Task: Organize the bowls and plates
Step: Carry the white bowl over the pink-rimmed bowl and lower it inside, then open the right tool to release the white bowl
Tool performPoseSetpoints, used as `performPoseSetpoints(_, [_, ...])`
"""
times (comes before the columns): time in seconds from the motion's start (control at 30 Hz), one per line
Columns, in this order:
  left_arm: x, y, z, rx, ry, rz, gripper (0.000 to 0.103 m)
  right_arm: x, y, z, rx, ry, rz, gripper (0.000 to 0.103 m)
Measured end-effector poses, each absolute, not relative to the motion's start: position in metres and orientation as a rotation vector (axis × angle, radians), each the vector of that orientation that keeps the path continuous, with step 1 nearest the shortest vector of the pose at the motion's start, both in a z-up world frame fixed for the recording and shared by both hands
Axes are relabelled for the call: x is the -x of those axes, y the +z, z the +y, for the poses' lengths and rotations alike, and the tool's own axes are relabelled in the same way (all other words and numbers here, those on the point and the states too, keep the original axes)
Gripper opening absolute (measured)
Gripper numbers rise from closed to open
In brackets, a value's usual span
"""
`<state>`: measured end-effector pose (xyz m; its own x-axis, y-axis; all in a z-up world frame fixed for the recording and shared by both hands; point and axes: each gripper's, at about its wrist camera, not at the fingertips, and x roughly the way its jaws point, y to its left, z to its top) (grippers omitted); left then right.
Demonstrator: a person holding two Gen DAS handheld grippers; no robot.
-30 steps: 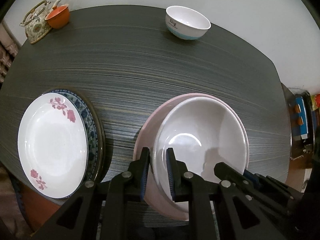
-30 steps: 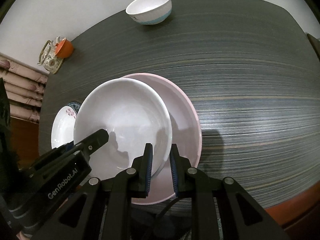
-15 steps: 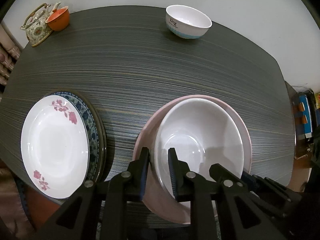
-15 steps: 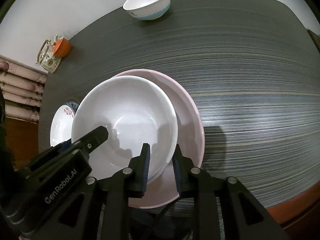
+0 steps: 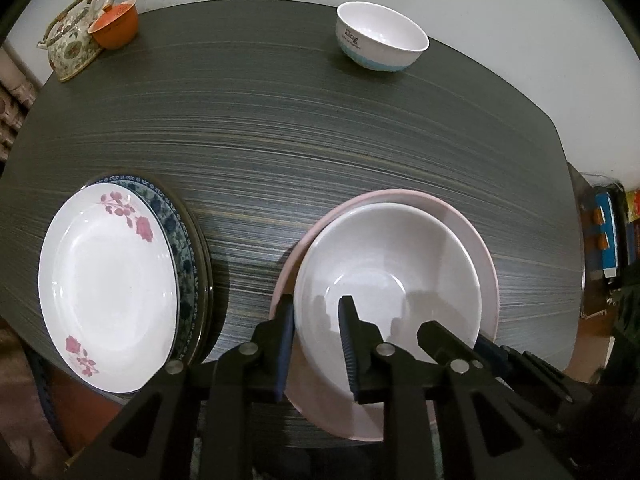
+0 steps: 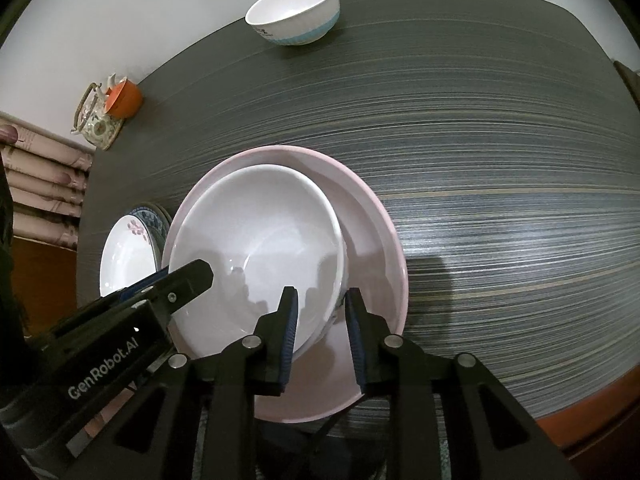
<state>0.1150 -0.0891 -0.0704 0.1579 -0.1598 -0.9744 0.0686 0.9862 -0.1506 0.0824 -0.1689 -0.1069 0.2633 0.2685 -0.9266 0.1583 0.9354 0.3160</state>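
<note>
From the left wrist view, the left hand-held gripper [image 5: 316, 326] is standing with its jaws parted across the near-left rim of the white bowl [image 5: 386, 276], no longer pinching it as it was a second ago. The bowl is sitting nested in the pink plate [image 5: 482, 248] near the counter [image 5: 300, 120] front edge, lower than before; I judge it just placed and being let go. To the left, well apart, a floral plate [image 5: 106, 280] is lying on a blue-patterned plate [image 5: 186, 256]. At the far edge are a small bowl [image 5: 380, 42], a teapot [image 5: 70, 44] and an orange cup [image 5: 116, 28].

From the right wrist view, the right hand-held gripper [image 6: 322, 326] is likewise straddling the bowl's near-right rim with its jaws opened wider than a moment ago, not clamping.

Counting: two bowls, three plates that I can make out, one teapot, one cup. Only the small bowl seems left to stack.
</note>
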Motion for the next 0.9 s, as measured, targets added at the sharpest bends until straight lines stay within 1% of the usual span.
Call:
performPoseSetpoints(0.13, [-0.116, -0.071, -0.085, 0.096, -0.169, 1.414, 0.023, -0.081, -0.106, -0.172, -0.386, 0.078, 1.312, 0.024])
performPoseSetpoints(0.2, [-0.116, -0.07, -0.085, 0.097, -0.171, 1.414, 0.023, -0.081, -0.104, -0.172, -0.385, 0.081, 1.309, 0.028])
performPoseSetpoints(0.43, [-0.115, -0.068, -0.085, 0.102, -0.174, 1.412, 0.024, -0.08, -0.095, -0.171, -0.367, 0.077, 1.288, 0.032])
performPoseSetpoints(0.5, [-0.115, -0.067, -0.085, 0.108, -0.186, 1.408, 0.027, -0.079, -0.093, -0.172, -0.363, 0.075, 1.28, 0.036])
performPoseSetpoints(0.57, [-0.114, -0.064, -0.085, 0.118, -0.211, 1.398, 0.034, -0.077, -0.089, -0.174, -0.364, 0.072, 1.267, 0.038])
performPoseSetpoints(0.63, [-0.112, -0.058, -0.087, 0.1, -0.229, 1.369, 0.036, -0.075, -0.084, -0.177, -0.356, 0.072, 1.25, 0.038])
performPoseSetpoints(0.9, [-0.116, -0.031, -0.081, 0.108, -0.292, 1.274, 0.036, -0.077, -0.065, -0.198, -0.37, 0.07, 1.174, 0.039])
